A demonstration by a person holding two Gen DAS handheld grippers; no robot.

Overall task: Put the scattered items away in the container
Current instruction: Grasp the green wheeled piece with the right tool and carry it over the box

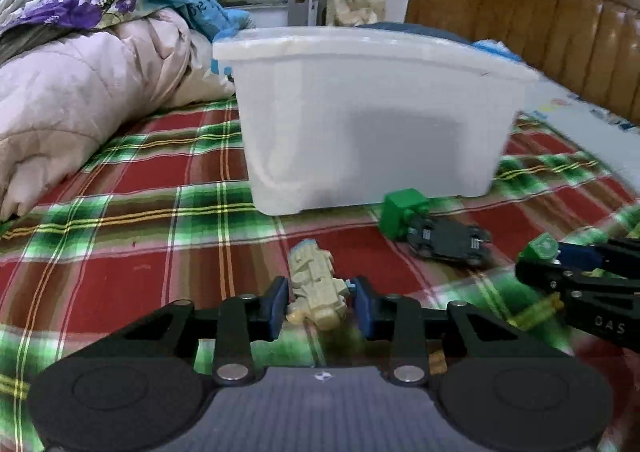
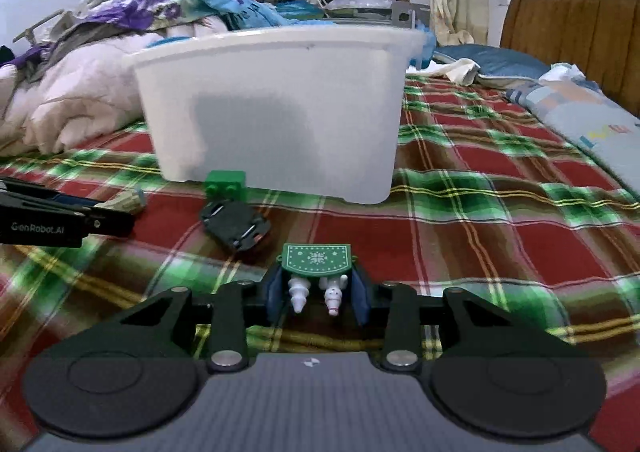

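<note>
A white plastic bin (image 1: 372,119) stands on the plaid bed; it also shows in the right wrist view (image 2: 276,107). My left gripper (image 1: 320,302) is shut on a beige toy figure (image 1: 316,288) low over the bedspread. My right gripper (image 2: 318,292) is shut on a green toy plate with small white figures (image 2: 316,262); the right gripper shows in the left wrist view too (image 1: 568,268). A green block (image 1: 402,211) and an overturned black toy car (image 1: 448,240) lie in front of the bin, also seen in the right wrist view: block (image 2: 226,183), car (image 2: 236,226).
A pink quilt (image 1: 80,103) and floral bedding (image 1: 80,3) pile at the left. A wooden headboard (image 1: 540,15) and pillows (image 2: 580,111) are at the right. A yellowish translucent piece (image 1: 536,312) lies under the right gripper.
</note>
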